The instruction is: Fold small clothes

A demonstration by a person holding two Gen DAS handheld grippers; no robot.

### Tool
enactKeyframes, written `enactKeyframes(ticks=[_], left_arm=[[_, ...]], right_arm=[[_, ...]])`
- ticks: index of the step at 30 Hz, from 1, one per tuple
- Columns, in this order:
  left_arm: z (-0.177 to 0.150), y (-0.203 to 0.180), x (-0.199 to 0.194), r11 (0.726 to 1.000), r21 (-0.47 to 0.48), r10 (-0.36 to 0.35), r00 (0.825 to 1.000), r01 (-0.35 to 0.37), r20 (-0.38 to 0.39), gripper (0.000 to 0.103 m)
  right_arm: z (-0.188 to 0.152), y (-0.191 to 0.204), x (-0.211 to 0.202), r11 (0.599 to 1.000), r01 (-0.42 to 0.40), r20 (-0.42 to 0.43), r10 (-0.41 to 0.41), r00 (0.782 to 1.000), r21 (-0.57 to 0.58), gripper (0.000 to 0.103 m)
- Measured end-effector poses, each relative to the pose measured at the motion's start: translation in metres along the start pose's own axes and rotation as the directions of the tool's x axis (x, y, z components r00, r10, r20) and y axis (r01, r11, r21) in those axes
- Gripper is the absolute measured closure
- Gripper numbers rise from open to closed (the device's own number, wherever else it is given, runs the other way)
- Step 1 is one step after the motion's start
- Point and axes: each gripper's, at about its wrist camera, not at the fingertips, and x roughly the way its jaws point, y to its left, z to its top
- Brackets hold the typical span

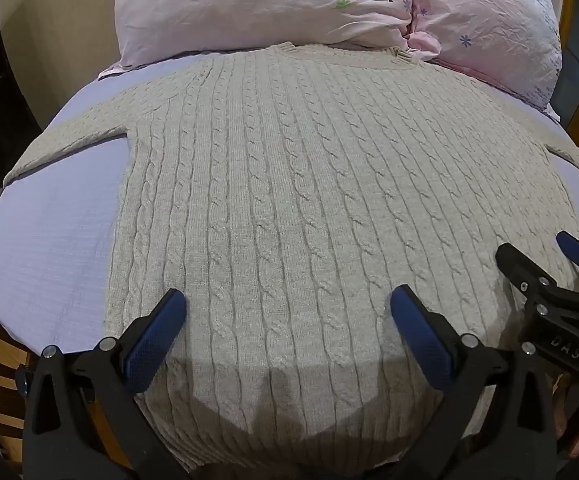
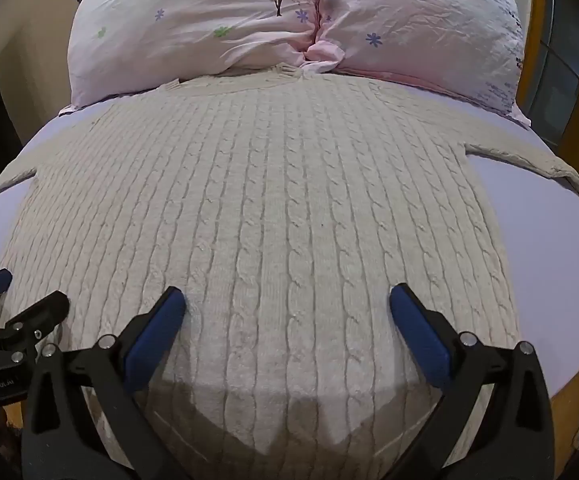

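Below both wide-open claws, left claw (image 1: 288, 312) and right claw (image 2: 287, 308), lies the sweater (image 1: 289, 184).

The sweater (image 1: 289, 200) runs past the bottom edge in both views, so its hem is hidden behind the gripper bodies. Its left sleeve (image 1: 61, 148) drops over the bed (image 1: 49, 240) edge, the cuff out of sight; the right sleeve (image 2: 537, 160) likewise ends over the side. The collar (image 2: 285, 70) tucks partly under the pillows (image 2: 209, 20), whose tops are cut off. Lettering on the right gripper (image 1: 565, 292) is too blurred to read surely.
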Motion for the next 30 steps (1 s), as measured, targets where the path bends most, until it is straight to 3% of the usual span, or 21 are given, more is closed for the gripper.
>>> enactKeyframes(ticks=[30], left_arm=[[0.0000,0.0000,-0.0002,1.000,0.000,0.000,1.000,0.000,0.004,0.001]], right_arm=[[-0.0013,-0.0026,-0.0001,1.000,-0.002,0.004,0.002,1.000,0.002,0.002]])
